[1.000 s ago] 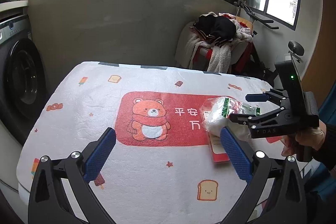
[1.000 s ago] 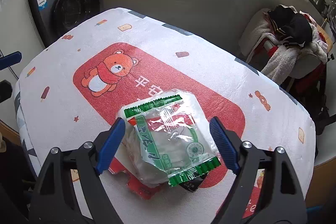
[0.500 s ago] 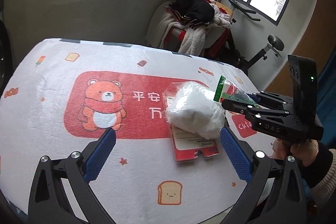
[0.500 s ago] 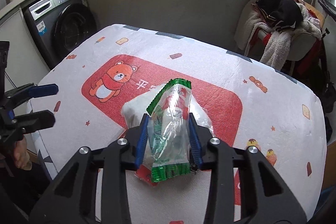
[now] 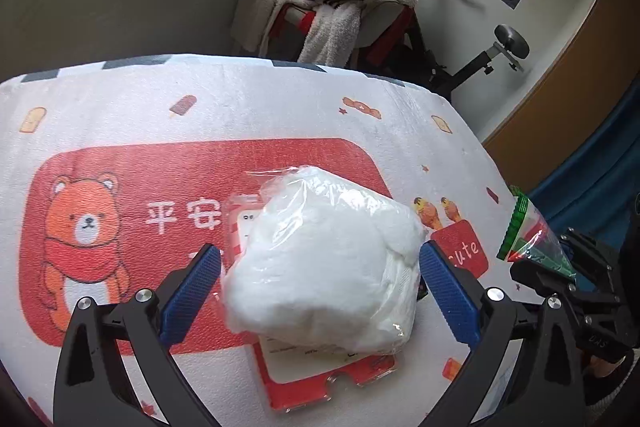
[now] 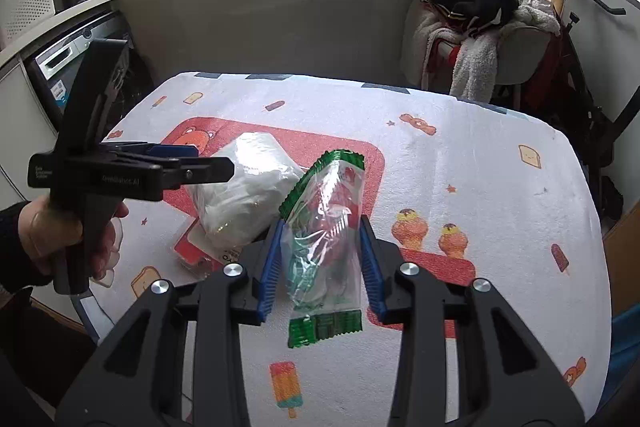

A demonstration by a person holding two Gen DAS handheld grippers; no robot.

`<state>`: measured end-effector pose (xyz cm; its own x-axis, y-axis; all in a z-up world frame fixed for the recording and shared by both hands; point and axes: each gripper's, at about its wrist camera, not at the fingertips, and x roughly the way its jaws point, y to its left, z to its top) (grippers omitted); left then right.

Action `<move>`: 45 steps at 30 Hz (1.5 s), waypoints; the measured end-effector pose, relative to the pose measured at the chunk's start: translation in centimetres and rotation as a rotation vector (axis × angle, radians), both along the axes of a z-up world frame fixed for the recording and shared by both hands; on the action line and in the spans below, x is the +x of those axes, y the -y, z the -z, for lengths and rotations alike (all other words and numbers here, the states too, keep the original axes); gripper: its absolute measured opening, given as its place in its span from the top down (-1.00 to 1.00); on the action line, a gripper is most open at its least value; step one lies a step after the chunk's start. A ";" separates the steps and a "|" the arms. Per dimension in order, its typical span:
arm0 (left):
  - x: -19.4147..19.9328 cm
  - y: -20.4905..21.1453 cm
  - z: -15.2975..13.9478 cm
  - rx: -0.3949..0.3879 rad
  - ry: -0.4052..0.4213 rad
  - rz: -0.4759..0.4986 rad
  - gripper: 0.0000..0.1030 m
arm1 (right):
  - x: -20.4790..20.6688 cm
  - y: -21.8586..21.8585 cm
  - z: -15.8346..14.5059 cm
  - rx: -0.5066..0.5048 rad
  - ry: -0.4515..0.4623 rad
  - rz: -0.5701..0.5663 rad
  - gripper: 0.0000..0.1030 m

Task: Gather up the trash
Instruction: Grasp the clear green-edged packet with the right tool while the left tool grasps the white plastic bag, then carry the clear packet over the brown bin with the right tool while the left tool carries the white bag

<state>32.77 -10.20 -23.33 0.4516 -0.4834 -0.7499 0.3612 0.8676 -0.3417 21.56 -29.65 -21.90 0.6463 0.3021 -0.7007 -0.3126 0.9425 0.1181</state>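
Right wrist view first: right gripper (image 6: 320,259) clamped on a green-edged clear snack wrapper (image 6: 326,235), blue pads squeezing it mid-length, wrapper lifted clear of the bear-print cloth (image 6: 500,187) with crimped ends sticking out above and below. Featherweight by the look of it, crinkly and slick, so liable to slide out of a loose pinch; held across the middle, where the film bunches, looks the safe choice. Over to the left wrist view: left gripper (image 5: 320,287) spread wide, holding nothing, blue pads either side of a puffy white bundle in clear plastic (image 5: 324,263), apparently not touching yet. Bundle sitting near the cloth's right side, resting on a flat red-and-white card pack (image 5: 316,379). Soft, squashy and light in all likelihood, with slippery film on the outside; best taken across its fat middle with a firm squeeze, not by a loose corner. Card pack stiffer and flat to the cloth, probably awkward to get under. Left gripper level and low, pointing straight at the bundle from the near edge; right gripper higher, off to the right, angled down over the table. No bin visible in either view.
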 end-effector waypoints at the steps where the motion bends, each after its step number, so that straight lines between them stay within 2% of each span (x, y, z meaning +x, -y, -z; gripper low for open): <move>1: 0.4 0.4 0.6 0.032 -0.020 0.011 -0.59 | -0.2 0.2 0.2 0.002 -0.002 0.004 0.25; 4: 0.7 0.2 1.3 0.015 -0.038 0.021 -0.43 | -0.9 0.7 0.7 0.018 -0.008 0.014 0.25; 10: 0.2 0.4 1.6 0.062 -0.044 0.040 -0.28 | -1.6 0.7 1.3 0.043 -0.021 0.016 0.25; 14: -0.8 0.5 0.0 0.066 -0.021 0.028 0.01 | -2.2 0.3 0.8 0.048 -0.013 0.015 0.25; 16: -1.8 0.4 -1.6 0.070 0.018 0.047 0.05 | -2.5 0.1 0.2 0.049 -0.002 0.010 0.25; 22: -5.3 -0.8 -5.2 0.103 0.105 0.061 0.08 | -3.8 -0.8 -1.7 0.056 0.028 -0.008 0.25; 31: -13.2 -3.8 -7.5 0.134 0.149 0.077 0.08 | -7.5 -3.6 -3.6 0.069 0.050 -0.059 0.25; 38: -20.2 -6.7 -7.5 0.121 0.159 0.051 0.07 | -11.2 -5.6 -4.3 0.050 0.062 -0.090 0.25; 45: -27.1 -7.7 -5.2 0.118 0.140 0.061 0.07 | -14.6 -7.2 -3.9 0.048 0.059 -0.121 0.25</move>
